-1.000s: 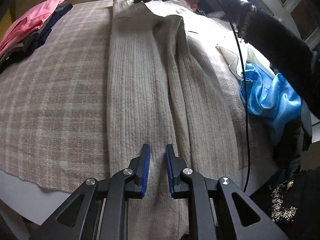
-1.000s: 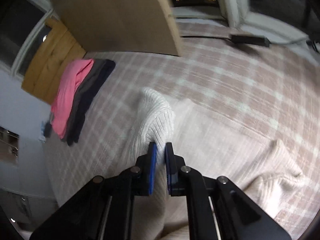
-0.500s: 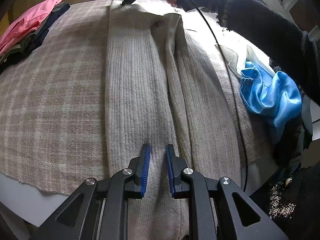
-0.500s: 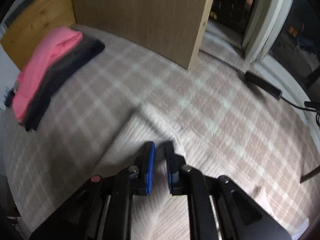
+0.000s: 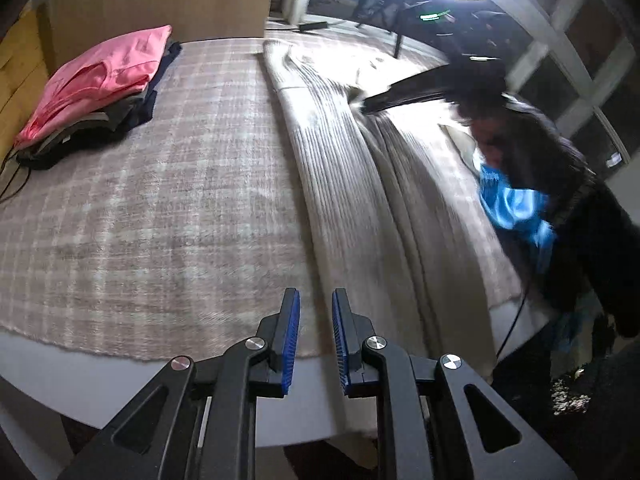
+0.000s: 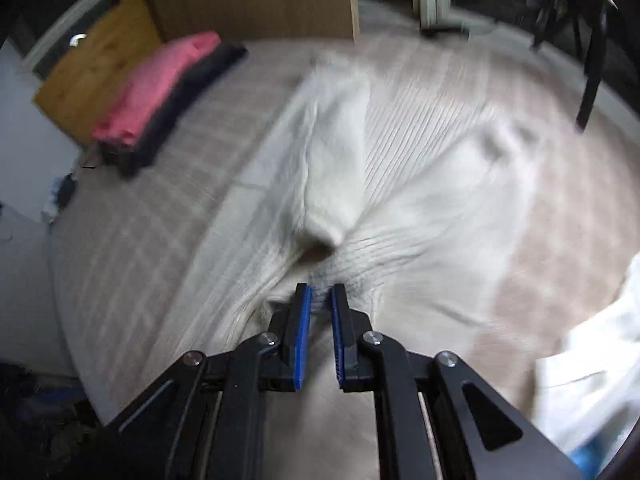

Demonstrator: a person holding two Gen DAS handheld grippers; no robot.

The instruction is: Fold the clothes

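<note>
A cream ribbed sweater (image 5: 348, 184) lies lengthwise on the plaid blanket (image 5: 160, 208). My left gripper (image 5: 316, 300) hovers over the blanket's front edge, just left of the sweater, open with nothing between its blue pads. In the left wrist view my right gripper (image 5: 396, 96) is a dark blur touching the sweater's far part. In its own view the right gripper (image 6: 320, 292) is shut on a bunch of the sweater (image 6: 420, 184), and creases fan out from its tips. That view is motion-blurred.
A folded stack with a pink garment on top (image 5: 100, 84) sits at the far left of the blanket (image 6: 140, 232), also blurred (image 6: 160, 84). Blue cloth (image 5: 512, 208) and a dark sleeve (image 5: 540, 148) are at the right edge. White cloth (image 6: 592, 368) lies at the right.
My left gripper has moved left, off the sweater and over the bare blanket. The right gripper came back from the sweater's far end toward its middle and now pinches the fabric.
</note>
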